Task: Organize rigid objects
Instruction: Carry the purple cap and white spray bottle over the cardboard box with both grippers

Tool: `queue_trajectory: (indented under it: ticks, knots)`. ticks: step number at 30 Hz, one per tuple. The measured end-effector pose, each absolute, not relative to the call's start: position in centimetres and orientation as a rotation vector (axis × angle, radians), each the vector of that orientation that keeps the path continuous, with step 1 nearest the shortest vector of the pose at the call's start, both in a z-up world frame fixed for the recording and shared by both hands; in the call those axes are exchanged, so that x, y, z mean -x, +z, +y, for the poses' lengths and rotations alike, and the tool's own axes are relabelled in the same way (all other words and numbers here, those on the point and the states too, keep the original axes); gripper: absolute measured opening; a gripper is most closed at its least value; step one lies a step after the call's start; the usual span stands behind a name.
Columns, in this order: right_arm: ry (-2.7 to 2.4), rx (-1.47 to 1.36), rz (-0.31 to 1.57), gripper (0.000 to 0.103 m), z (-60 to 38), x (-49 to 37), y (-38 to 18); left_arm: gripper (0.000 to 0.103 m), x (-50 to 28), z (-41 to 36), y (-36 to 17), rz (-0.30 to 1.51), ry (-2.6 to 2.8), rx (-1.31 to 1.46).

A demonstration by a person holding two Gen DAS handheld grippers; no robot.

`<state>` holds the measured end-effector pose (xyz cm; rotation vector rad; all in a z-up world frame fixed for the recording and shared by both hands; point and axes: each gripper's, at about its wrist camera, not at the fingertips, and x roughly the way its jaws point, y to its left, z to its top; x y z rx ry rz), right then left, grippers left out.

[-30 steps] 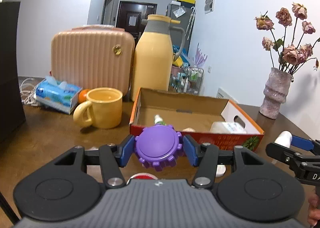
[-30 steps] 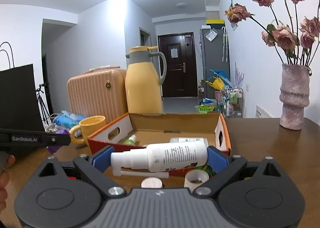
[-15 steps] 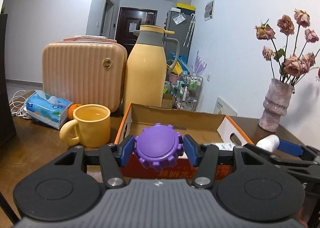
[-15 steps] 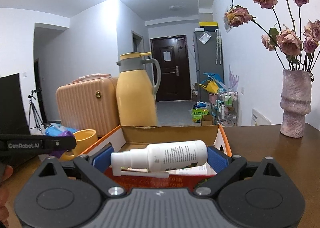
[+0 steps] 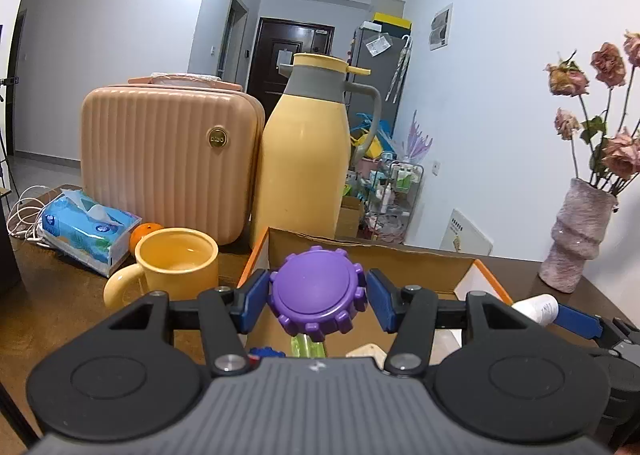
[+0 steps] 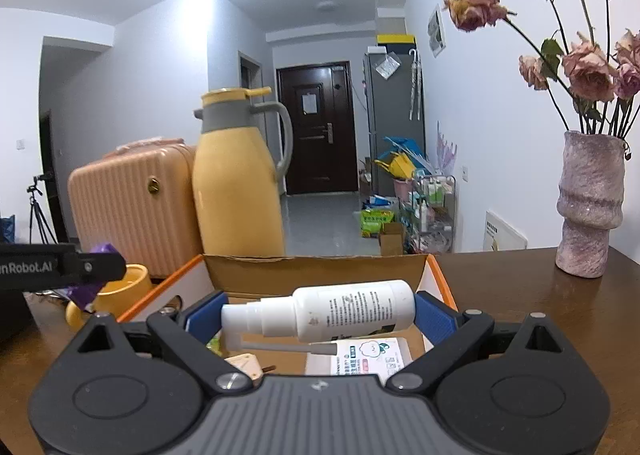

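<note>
My left hand-held gripper [image 5: 318, 300] clamps the purple gear-edged cap [image 5: 317, 297]; right hand-held gripper [image 6: 320, 313] clamps the white spray bottle [image 6: 320, 313]. Both hover over the cardboard box [image 6: 316, 273]: lower inside the walls, release onto bare floor.

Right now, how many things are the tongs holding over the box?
2. The left tongs grip a purple gear-shaped knob; the right tongs grip a white spray bottle, lying sideways. Both sit above the cardboard box. Nothing else looks held.

The cardboard box [image 5: 362, 251] [image 6: 316, 269] is viewed closely from its near side (both wrist views), slightly above.
</note>
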<state>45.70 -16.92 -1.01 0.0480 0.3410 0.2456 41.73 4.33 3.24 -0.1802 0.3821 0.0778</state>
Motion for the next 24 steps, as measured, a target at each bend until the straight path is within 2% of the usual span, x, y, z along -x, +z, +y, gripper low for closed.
queue_trajectory:
  ticks: [24]
  knots:
    - [0.148, -0.036, 0.484, 0.098, -17.2, -54.1, -2.7, 0.055, -50.6, 3.4, 0.2, 0.539, 0.133, 0.060]
